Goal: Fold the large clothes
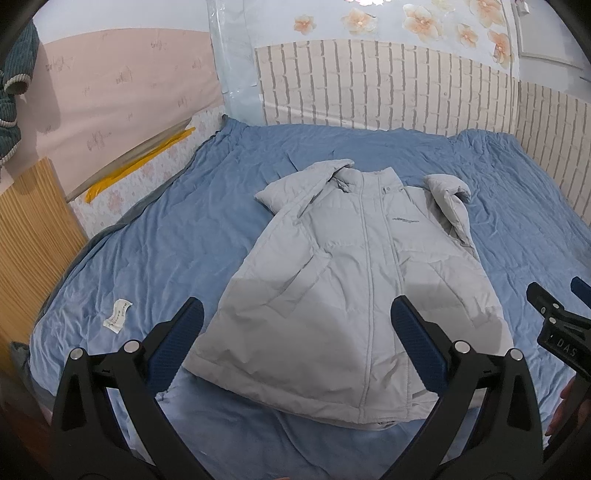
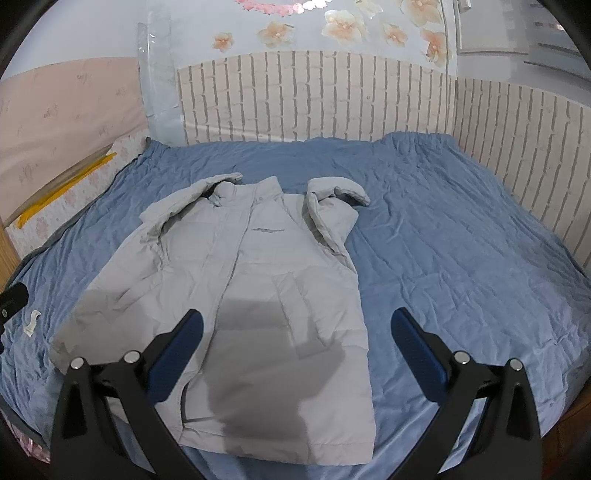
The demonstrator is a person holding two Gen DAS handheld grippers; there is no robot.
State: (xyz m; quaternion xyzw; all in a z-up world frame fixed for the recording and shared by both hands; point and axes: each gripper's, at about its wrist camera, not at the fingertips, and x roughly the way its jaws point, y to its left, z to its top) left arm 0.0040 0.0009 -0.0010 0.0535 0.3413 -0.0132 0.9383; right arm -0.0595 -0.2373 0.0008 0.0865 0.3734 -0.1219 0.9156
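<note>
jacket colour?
Light grey jacket, small dark chest logo; clearest in the left wrist view.

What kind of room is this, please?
Most likely a bedroom: a grey jacket lies on a wide bed with a blue sheet, set against walls with brick-pattern panels and flower stickers.

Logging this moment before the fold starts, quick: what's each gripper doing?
Left gripper: open, holding nothing, above the grey jacket near its hem.
Right gripper: open, holding nothing, above the jacket's right edge and the blue sheet.
</note>
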